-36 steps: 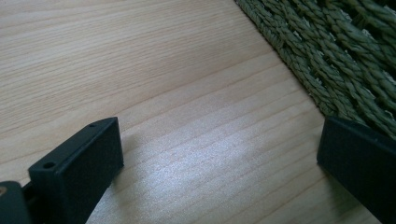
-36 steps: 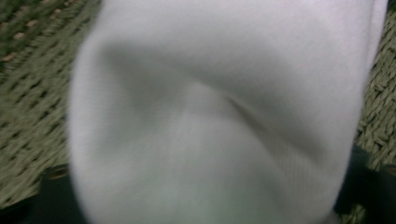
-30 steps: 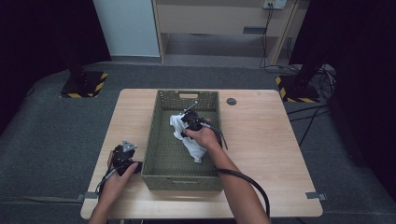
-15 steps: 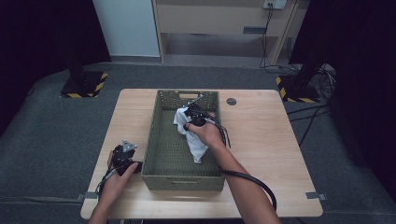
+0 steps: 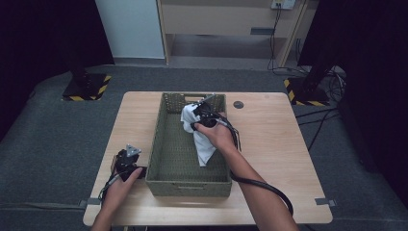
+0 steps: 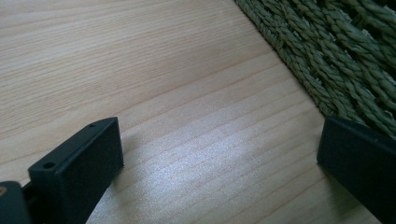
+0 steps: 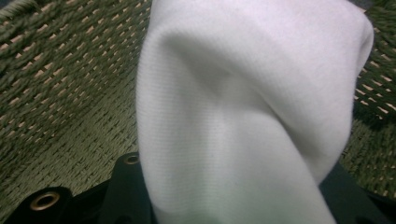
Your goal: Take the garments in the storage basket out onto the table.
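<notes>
That white cloth hanging over the woven basket looks light and floppy, so the right gripper pinching its bunched top seems right; left gripper sits open on the tabletop.

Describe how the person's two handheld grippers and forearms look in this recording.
Both are black two-jaw tools. The left gripper carries a grey three-cornered plate on top; its jaws are flat, rectangular black blocks with small holes. The right gripper trails a thick black cable looping over the table edge. Both forearms are bare, no sleeves visible.
</notes>
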A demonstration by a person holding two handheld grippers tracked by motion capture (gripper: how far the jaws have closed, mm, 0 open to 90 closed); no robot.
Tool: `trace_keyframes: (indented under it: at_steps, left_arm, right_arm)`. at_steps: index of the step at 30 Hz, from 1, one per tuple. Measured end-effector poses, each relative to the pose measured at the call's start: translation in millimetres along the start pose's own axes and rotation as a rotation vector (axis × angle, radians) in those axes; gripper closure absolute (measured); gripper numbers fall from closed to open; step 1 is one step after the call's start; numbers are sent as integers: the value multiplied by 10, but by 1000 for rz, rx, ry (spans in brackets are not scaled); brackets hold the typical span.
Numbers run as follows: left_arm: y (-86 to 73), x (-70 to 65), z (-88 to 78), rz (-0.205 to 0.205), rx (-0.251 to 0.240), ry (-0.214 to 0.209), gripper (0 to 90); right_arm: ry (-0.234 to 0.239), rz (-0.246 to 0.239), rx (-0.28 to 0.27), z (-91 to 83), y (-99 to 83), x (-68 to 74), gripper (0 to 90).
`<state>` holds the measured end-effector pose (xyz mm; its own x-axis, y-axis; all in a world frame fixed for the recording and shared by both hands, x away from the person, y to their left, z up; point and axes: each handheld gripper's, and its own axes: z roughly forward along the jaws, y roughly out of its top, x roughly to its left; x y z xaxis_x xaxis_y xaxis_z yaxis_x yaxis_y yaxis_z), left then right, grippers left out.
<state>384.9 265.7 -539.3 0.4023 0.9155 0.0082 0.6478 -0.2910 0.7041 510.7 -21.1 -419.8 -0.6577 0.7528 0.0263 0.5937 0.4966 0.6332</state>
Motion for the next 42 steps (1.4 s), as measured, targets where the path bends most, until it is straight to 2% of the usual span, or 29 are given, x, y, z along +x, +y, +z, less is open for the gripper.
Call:
trace_keyframes:
  at_steps: [8,17,26,42]
  left_arm:
    - [0,1,-1,1,1,0,0]
    - [0,1,-1,1,1,0,0]
    - [0,0,-1,1,1,0,0]
    - [0,0,0,1,1,0,0]
  right_arm:
    - [19,27,-47,-143,51,-58,554]
    - [16,18,-69,-257,74,-70,558]
    - [13,22,-119,-404,96,-93,560]
    - [31,9,-196,-747,139,-110,561]
